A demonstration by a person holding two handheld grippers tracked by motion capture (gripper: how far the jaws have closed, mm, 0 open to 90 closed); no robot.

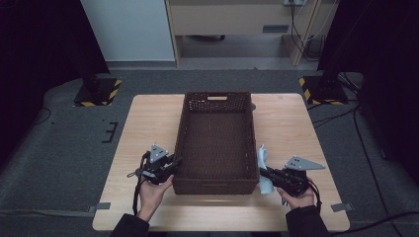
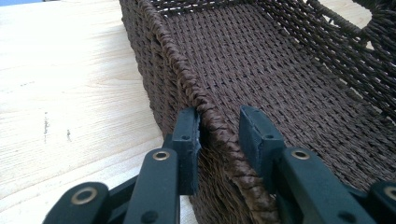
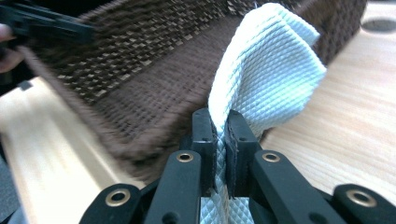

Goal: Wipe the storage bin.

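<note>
In the high view a pale wooden bench (image 1: 148, 123) stands on grey carpet, with black stands on striped yellow-and-black bases at the far corners and a light cabinet behind; a dark woven basket (image 1: 216, 143) sits in the middle of the bench. The left gripper (image 1: 174, 162) is at the basket's near left corner, and the right gripper (image 1: 263, 172) is just beside its near right corner, holding a pale blue cloth (image 1: 263, 157) that stands up along the basket's outer wall. In the left gripper view the jaws straddle the basket's braided rim (image 2: 212, 126), one jaw outside the wall and touching it, the other inside with a sliver of gap (whether it presses I cannot tell), bare wood grain lying to the left. In the right gripper view the jaws are clamped together on the quilted cloth (image 3: 266, 74), which rises folded above them beside the basket (image 3: 140, 79)
</note>
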